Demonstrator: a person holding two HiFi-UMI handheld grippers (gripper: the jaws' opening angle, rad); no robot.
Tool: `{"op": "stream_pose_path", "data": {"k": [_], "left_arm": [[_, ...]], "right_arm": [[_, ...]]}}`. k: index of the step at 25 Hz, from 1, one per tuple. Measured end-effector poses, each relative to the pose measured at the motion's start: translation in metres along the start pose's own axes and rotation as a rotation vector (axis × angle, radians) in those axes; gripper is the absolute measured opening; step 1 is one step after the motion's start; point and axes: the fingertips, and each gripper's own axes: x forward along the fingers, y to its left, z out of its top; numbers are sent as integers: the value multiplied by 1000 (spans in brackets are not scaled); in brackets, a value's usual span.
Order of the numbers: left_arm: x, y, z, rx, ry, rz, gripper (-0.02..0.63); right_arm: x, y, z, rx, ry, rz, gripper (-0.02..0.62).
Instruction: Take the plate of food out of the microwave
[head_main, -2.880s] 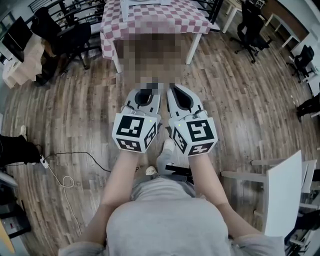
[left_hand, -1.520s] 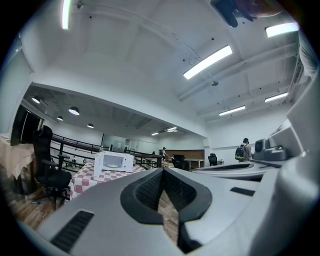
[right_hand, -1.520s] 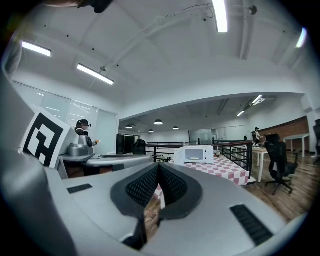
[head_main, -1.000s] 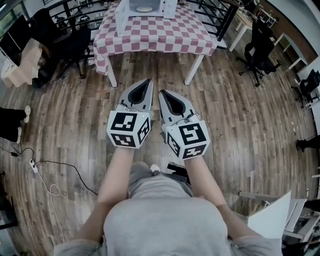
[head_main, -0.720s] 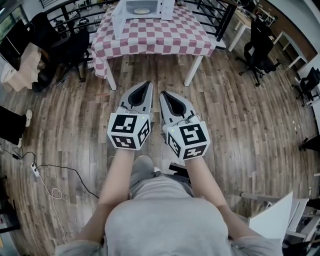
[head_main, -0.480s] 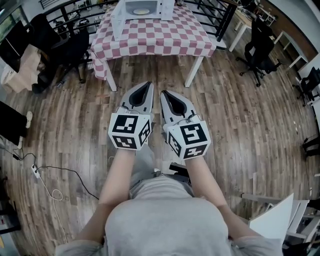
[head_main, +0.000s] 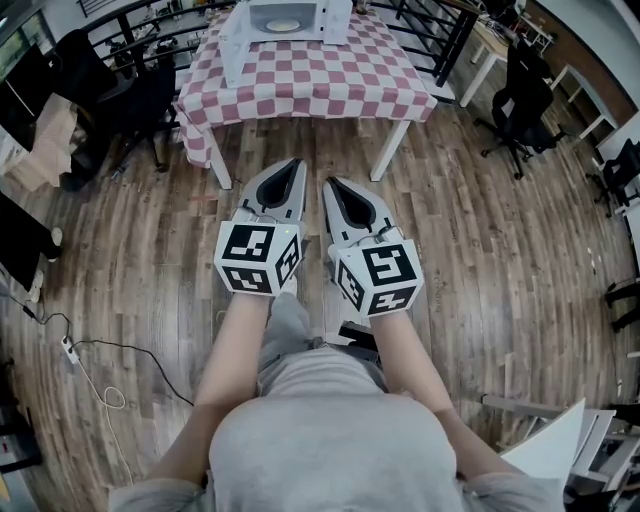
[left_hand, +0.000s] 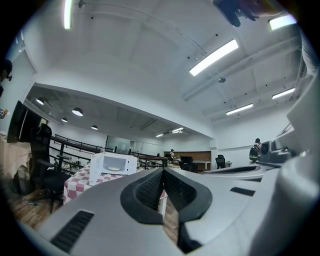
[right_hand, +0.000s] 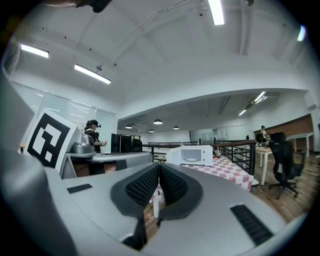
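Note:
A white microwave stands with its door swung open at the far end of a table with a red-and-white checked cloth. Inside it lies a plate of food. My left gripper and right gripper are held side by side over the wooden floor, well short of the table, both shut and empty. In the left gripper view the microwave with its plate shows far off, beyond the shut jaws. The right gripper view has the microwave and plate too.
Black office chairs stand at the right and dark chairs at the left of the table. A white cable lies on the floor at the left. A white board sits at the lower right. A black railing runs behind the table.
The table and microwave have come nearer and lower in the head view as the person walks toward them. Both grippers keep the same shut pose side by side.

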Motion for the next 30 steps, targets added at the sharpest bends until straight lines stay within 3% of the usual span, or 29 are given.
{"op": "stream_pose_path", "data": {"k": [21, 30], "left_arm": [[146, 95, 15, 15, 16, -23, 2], [192, 144, 16, 6, 30, -38, 2]], "right_arm": [[158, -89, 15, 6, 2, -34, 28], [226, -108, 12, 21, 24, -43, 28]]}}
